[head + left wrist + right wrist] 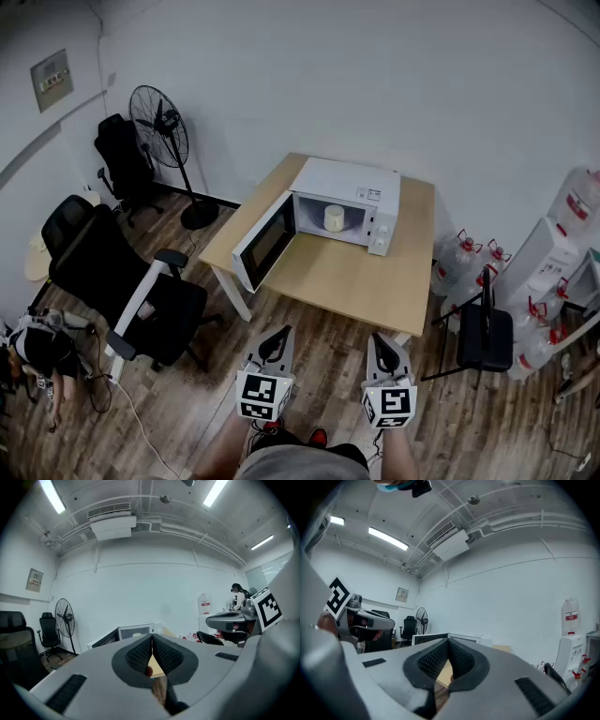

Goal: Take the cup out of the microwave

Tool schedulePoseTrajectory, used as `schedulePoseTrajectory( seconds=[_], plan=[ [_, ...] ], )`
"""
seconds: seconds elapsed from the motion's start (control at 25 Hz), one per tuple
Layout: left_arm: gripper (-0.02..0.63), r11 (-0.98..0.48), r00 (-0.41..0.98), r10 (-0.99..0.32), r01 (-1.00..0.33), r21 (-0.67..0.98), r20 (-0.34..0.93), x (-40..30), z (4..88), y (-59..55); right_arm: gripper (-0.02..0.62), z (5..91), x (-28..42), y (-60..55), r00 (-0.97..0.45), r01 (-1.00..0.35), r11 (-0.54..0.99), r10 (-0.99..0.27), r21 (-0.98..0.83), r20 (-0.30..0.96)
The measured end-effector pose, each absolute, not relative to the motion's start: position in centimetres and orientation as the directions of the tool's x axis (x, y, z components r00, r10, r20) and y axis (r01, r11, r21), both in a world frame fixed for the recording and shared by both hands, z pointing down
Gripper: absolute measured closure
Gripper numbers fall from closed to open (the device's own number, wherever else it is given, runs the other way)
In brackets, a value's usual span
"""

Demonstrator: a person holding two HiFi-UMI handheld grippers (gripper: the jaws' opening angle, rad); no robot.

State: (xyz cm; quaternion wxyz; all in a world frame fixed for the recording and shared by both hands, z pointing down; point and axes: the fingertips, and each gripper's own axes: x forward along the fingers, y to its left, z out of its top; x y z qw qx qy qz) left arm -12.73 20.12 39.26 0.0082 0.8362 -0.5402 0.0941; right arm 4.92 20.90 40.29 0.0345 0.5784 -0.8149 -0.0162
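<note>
The cup (334, 218), a pale, squat cylinder, is sitting inside the cavity of the white, boxy microwave (352, 183), whose dark-glass door (264, 242) is hanging wide open to the left. The microwave is resting toward the back of a smooth, light wooden table (337, 277) set against the white wall. Well short of the table, over the plank floor (187, 394), the person is holding both tools side by side. The left gripper (280, 332) is pressing its ridged dark pads (140, 656) together with nothing between them, and the right gripper (380, 338) is likewise closed and empty (each is carrying a black-and-white marker cube at its rear). A black padded office chair (122, 281) and a round-caged pedestal fan (161, 127) are standing off to the left.
</note>
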Motion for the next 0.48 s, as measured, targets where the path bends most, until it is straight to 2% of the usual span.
schedulePoseTrajectory(
  seconds=[0.48],
  plan=[
    [0.583, -0.405, 0.386, -0.906, -0.910, -0.089, 0.172, -11.5, 39.4, 20.2, 0.577, 40.5, 6.5, 20.8, -0.332, -0.943, 0.333, -0.943, 0.020, 0.023]
  ],
)
